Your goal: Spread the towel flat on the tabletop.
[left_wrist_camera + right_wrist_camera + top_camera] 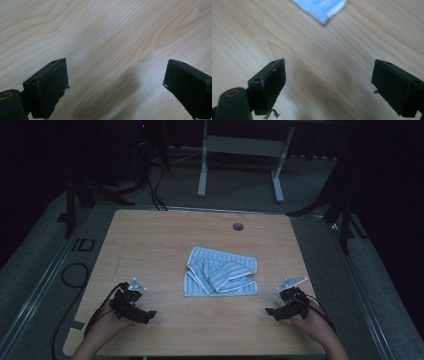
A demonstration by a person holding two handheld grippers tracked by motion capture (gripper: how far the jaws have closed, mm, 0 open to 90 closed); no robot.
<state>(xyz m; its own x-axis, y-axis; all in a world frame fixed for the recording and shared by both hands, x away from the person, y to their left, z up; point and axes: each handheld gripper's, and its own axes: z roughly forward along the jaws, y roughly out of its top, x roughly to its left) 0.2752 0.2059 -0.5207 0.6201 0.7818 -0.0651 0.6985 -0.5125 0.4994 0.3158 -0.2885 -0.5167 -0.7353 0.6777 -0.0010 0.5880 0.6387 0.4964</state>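
The striped towel [221,278] lies crumpled between the left gripper [145,315] and right gripper [270,311], both wide open and empty; folding looks unstarted

A crumpled towel [221,278] lies on the table [165,240], a little right of its middle. The left gripper [145,315] sits near the table's near edge, left of the towel and apart from it; the right gripper [271,312] sits opposite, right of the towel. A cable hole [238,226] lies behind the towel, near the far edge
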